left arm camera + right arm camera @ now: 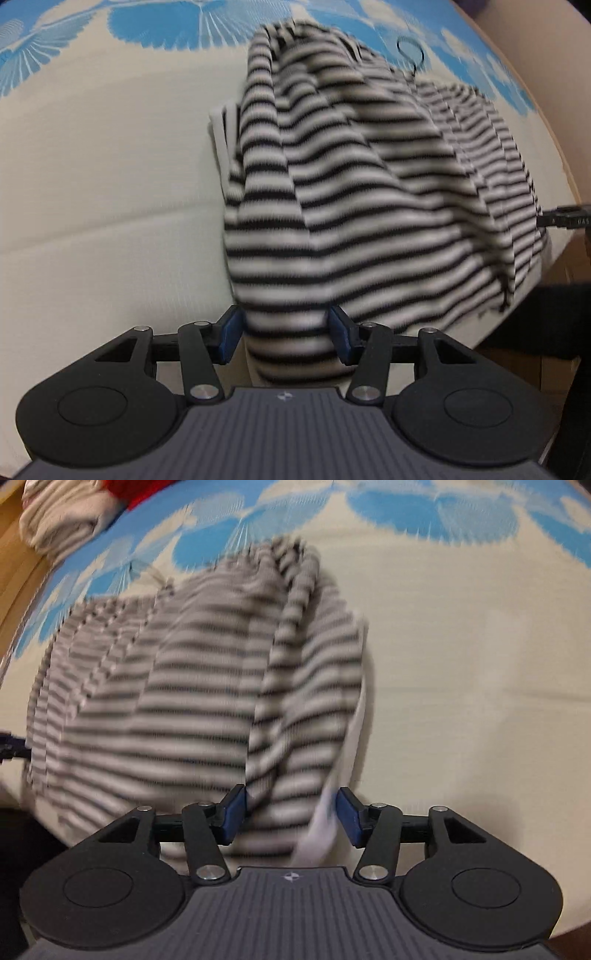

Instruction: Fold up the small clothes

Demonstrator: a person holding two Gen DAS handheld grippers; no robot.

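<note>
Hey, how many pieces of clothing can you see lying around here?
3. The striped top lies on the bed with cloth between the fingers of the left tool and right tool. A folded cream garment and a red garment sit at the far corner; more may be hidden.

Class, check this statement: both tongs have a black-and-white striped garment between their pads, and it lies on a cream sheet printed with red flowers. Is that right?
Not quite. The flowers on the sheet are blue, not red, as both wrist views show. The rest holds: the striped garment sits between the pads of the left tongs and right tongs.
</note>
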